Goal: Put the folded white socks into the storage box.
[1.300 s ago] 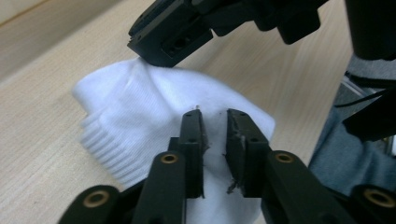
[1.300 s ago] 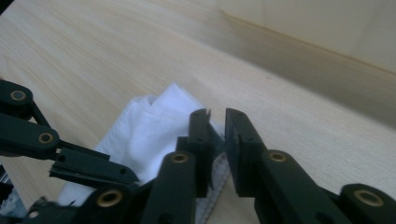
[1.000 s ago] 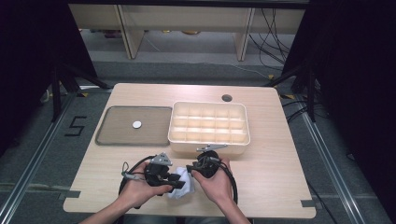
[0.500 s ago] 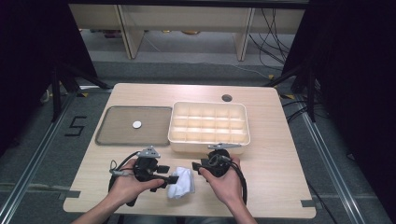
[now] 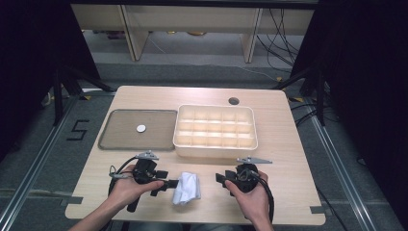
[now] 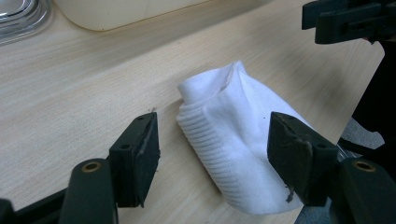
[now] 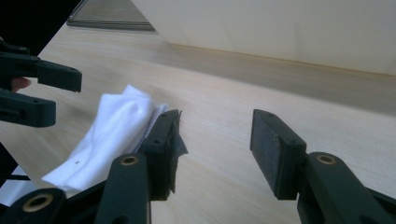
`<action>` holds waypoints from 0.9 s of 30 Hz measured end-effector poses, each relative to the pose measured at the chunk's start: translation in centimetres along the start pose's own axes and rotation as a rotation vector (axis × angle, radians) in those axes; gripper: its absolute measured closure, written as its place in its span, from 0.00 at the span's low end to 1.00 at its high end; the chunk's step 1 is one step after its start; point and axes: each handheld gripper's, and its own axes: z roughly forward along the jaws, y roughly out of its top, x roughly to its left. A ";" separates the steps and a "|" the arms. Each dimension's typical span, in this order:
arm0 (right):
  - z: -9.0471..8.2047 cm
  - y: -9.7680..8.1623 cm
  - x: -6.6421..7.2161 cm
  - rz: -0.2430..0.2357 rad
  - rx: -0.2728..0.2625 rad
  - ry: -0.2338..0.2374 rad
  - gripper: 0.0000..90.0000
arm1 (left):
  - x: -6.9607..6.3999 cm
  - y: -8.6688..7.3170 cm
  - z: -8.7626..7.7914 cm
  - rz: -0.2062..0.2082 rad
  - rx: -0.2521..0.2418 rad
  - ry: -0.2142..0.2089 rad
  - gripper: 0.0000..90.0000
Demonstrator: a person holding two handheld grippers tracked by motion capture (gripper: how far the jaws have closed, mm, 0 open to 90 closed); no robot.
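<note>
A lab: taped floor mark point(image 5: 78, 130); loose cables point(image 5: 284, 33); bare table point(image 5: 284, 139).

I see a small white folded sock of ribbed knit fabric point(image 5: 186, 188) lying flat on the wooden table, well in front of the cream compartment box point(image 5: 215, 131), nearer its left end; its cuff is bunched and rumpled, and nothing grips it

The sock point(image 6: 233, 140) is white ribbed cloth, soft and matt. The worktop point(image 5: 288, 144) is pale, smooth wood grain. The box point(image 5: 215, 131) looks like matt cream plastic; the tray point(image 5: 120, 139) is perhaps glossy metal.
</note>
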 end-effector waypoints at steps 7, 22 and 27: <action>-0.8 -0.8 -0.6 0.022 -0.032 0.001 0.59 | 0.0 0.0 0.2 -0.006 0.006 0.004 0.38; -1.5 -1.4 -2.4 0.069 -0.044 -0.021 0.58 | 0.0 0.2 0.4 -0.032 -0.004 0.016 0.38; -1.7 -1.2 -2.3 0.069 -0.047 -0.023 0.58 | -0.1 0.5 0.3 -0.024 0.002 0.018 0.38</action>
